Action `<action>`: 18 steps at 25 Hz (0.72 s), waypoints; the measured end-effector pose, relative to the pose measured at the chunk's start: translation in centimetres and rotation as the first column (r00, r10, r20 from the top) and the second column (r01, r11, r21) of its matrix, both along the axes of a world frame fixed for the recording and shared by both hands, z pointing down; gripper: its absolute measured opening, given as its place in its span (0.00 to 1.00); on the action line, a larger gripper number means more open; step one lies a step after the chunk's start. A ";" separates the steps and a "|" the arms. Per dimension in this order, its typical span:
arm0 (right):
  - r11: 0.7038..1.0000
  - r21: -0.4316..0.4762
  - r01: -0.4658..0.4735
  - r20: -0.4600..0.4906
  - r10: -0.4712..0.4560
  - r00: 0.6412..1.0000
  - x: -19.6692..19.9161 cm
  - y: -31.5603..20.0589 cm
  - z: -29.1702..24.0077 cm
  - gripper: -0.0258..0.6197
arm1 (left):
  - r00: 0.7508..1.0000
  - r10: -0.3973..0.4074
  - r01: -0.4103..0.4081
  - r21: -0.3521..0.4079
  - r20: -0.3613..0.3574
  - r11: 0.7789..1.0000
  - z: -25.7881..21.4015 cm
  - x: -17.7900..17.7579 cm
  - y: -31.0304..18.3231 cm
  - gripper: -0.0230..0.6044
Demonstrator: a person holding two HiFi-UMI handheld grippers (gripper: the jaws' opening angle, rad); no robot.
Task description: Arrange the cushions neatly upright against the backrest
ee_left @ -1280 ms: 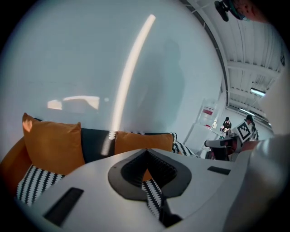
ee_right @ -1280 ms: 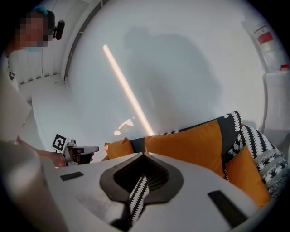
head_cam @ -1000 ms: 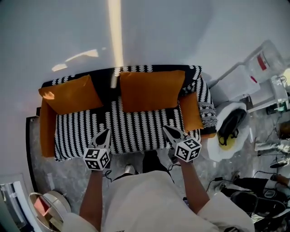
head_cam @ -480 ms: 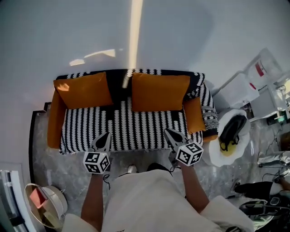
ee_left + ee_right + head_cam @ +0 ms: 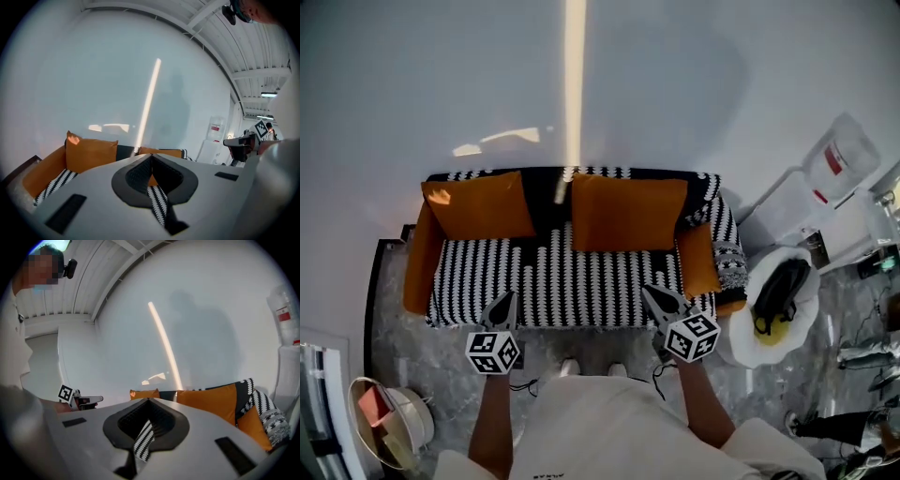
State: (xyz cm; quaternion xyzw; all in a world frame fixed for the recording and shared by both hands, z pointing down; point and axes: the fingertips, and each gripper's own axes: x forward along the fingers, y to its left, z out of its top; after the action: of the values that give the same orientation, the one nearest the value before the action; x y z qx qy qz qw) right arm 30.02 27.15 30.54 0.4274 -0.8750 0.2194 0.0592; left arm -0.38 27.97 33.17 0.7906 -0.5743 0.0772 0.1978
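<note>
While the left gripper and right gripper are hovering closed and empty before the backrest, the cushions are leaning against it, likely soft and light; pinching a top corner should suit.

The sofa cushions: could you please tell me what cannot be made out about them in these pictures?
- Left gripper view: the right cushion shows only its top edge; the body of the left tongs hides the rest.
- Right gripper view: the left cushion sits mostly behind the right tongs.
- Head view: whether either cushion touches the backrest; too small, seen from above.
</note>
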 end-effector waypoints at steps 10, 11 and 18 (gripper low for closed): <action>0.999 0.051 -0.010 -0.012 0.010 1.000 1.8 0.4 -1.2 0.07 | 0.999 -0.004 0.002 0.040 0.042 0.999 -1.8 2.9 1.1 0.07; 0.999 0.051 -0.006 -0.011 0.007 1.000 1.7 0.4 -1.2 0.07 | 0.999 -0.007 0.005 0.040 0.045 0.999 -1.8 2.9 1.3 0.07; 0.999 0.049 0.003 -0.005 -0.002 1.000 1.2 0.9 -1.2 0.07 | 1.000 -0.018 0.017 0.041 0.017 0.999 -2.0 2.8 2.0 0.07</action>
State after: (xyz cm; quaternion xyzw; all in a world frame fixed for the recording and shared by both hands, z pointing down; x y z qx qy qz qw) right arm 31.18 28.05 29.36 0.4282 -0.8805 0.1967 0.0508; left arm 2.41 30.00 31.20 0.7887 -0.5844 0.0707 0.1772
